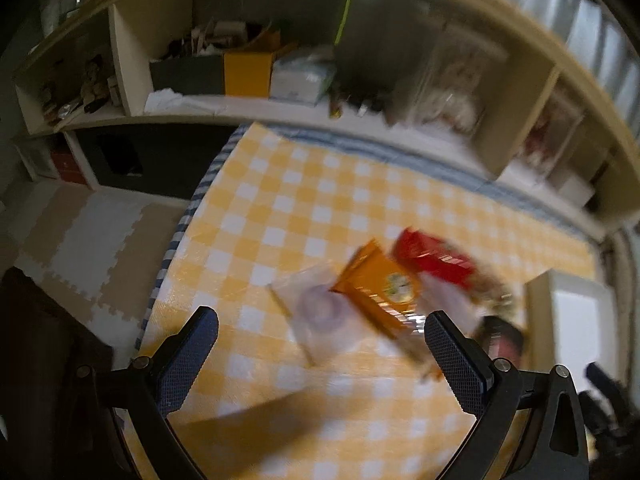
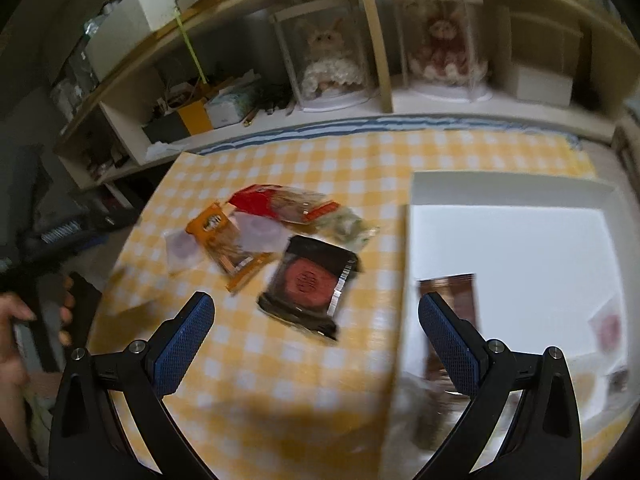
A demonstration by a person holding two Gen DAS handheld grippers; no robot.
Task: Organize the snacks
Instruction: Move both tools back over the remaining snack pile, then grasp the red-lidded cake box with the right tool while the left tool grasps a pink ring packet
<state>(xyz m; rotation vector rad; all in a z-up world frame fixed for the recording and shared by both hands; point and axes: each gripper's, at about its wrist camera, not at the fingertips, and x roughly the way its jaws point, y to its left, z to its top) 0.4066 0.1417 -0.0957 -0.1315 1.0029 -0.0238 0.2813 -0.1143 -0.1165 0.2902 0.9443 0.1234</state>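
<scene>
So both grippers are up over the table with the yellow-and-white checked cloth [image 2: 280, 360], and neither one is holding anything. The left gripper [image 1: 320, 344] has its fingers spread wide apart, hanging above the snack pile. The right gripper [image 2: 316, 332] is spread wide too, sitting over the spot where the cloth meets the left wall of the white box [image 2: 520, 240].

The snacks are clumped together mid-table, left of the box: an orange packet [image 2: 228, 244], a red packet [image 2: 260, 202] just behind it, a clear wrapper with a purplish round thing inside [image 2: 182, 250] tucked under the orange one's left edge, and a black packet with a red round cake [image 2: 310, 280] closest to the box. There's also a greenish wrapper [image 2: 348, 226] behind the black one, too blurry to read.

Inside the box there's already a brown packet [image 2: 452, 320] by the left wall and a pale pinkish one [image 2: 608, 328] over on the right side.

A person's hand [image 2: 24, 328] shows at the left edge of the right wrist view.
</scene>
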